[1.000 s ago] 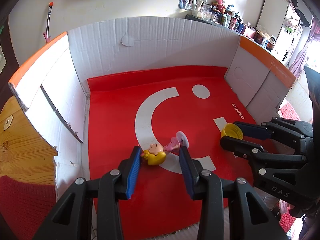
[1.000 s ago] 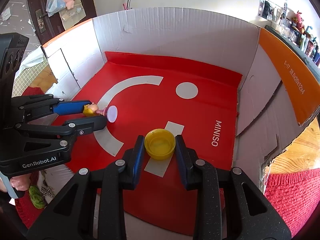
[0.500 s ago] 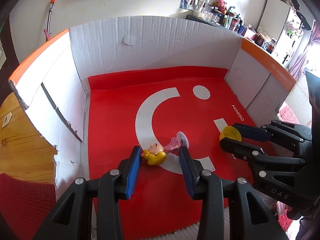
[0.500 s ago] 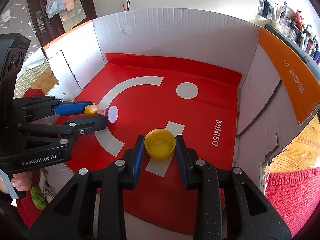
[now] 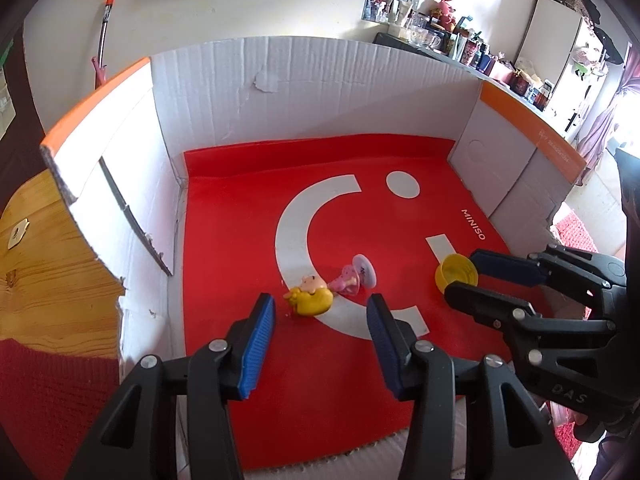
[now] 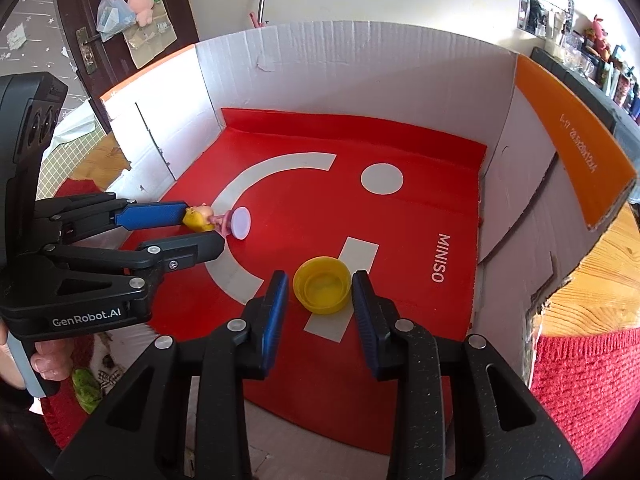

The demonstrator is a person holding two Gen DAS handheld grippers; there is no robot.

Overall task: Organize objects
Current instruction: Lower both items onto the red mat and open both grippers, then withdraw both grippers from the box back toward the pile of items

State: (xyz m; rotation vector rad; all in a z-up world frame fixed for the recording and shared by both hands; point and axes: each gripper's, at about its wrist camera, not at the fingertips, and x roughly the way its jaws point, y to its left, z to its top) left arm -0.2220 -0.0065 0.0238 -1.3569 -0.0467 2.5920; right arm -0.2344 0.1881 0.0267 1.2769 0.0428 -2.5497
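A small doll (image 5: 320, 294) with yellow hair, a pink dress and a white round base lies on its side on the red mat (image 5: 240, 208) inside the cardboard box. My left gripper (image 5: 320, 316) straddles it, jaws opening, pads clear of the doll (image 6: 204, 216). A yellow bottle cap (image 6: 322, 290) rests open side up on the mat. My right gripper (image 6: 320, 294) has the cap between its opening jaws with small gaps on both sides. The cap (image 5: 456, 272) and right gripper (image 5: 476, 278) also show in the left wrist view, and the left gripper (image 6: 202, 228) in the right wrist view.
White cardboard walls (image 5: 312, 92) with orange edges (image 6: 568, 136) enclose the mat on three sides. A wooden surface (image 5: 44, 264) and red knitted cloth (image 6: 580, 380) lie outside the box. A person's fingers (image 6: 46, 360) hold the left gripper's handle.
Both grippers have widened their jaws. The doll and the yellow cap, gripped earlier, now lie free on the mat. Neither hand has moved.
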